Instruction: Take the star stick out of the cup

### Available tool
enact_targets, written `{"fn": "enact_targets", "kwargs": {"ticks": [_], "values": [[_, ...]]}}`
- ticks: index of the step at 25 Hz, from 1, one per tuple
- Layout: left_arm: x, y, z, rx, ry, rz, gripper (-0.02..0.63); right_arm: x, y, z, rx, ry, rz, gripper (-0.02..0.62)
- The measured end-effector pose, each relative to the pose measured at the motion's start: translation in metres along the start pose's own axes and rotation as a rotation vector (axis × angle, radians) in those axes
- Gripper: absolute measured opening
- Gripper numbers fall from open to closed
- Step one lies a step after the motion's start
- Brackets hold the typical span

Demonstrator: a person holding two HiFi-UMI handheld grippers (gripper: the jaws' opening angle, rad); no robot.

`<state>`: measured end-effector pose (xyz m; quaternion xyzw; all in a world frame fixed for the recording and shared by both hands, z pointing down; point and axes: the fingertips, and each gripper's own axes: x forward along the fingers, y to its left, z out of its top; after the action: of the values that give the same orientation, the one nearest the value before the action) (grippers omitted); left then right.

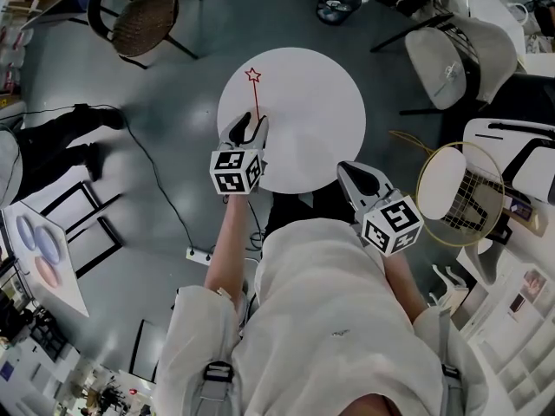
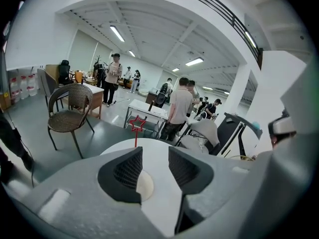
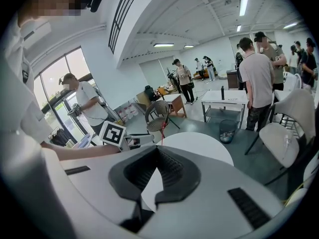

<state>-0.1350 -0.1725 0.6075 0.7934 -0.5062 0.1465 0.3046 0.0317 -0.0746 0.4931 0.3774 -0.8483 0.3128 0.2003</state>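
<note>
A thin red star stick [image 1: 255, 94] stands over the left part of the round white table [image 1: 312, 102], its star [image 2: 137, 124] at the top. Its lower end goes out of sight behind the left jaw of my left gripper [image 1: 250, 126]. That gripper [image 2: 155, 159] is open, and no pad presses on the stick. A pale round shape [image 2: 144, 185] shows low between its jaws; I cannot tell if it is the cup. My right gripper [image 1: 354, 176] hangs at the table's near right edge, shut and empty [image 3: 157, 151]. From the right gripper view the red stick [image 3: 162, 132] looks upright.
A wicker chair [image 1: 143, 16] stands at the far left and a grey chair [image 1: 455, 59] at the far right. A badminton racket [image 1: 460, 193] lies to the right. A cable and a power strip [image 1: 198, 256] are on the floor. Several people stand in the background.
</note>
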Motion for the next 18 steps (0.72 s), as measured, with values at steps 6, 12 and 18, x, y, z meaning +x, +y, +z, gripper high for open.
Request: {"fn": "enact_targets", "kwargs": {"ticks": [6,12,18], "values": [[0.017,0.008,0.002,0.013,0.014,0.029,0.16,-0.001,-0.01,0.0,0.006,0.009,-0.007,0.008],[0.037,0.015,-0.009,0.031,0.056,0.054,0.16,-0.002,-0.023,-0.002,0.02,0.028,-0.02,0.008],[0.051,0.025,-0.017,0.032,0.092,0.092,0.16,-0.003,-0.035,-0.005,0.037,0.049,-0.022,0.008]]}}
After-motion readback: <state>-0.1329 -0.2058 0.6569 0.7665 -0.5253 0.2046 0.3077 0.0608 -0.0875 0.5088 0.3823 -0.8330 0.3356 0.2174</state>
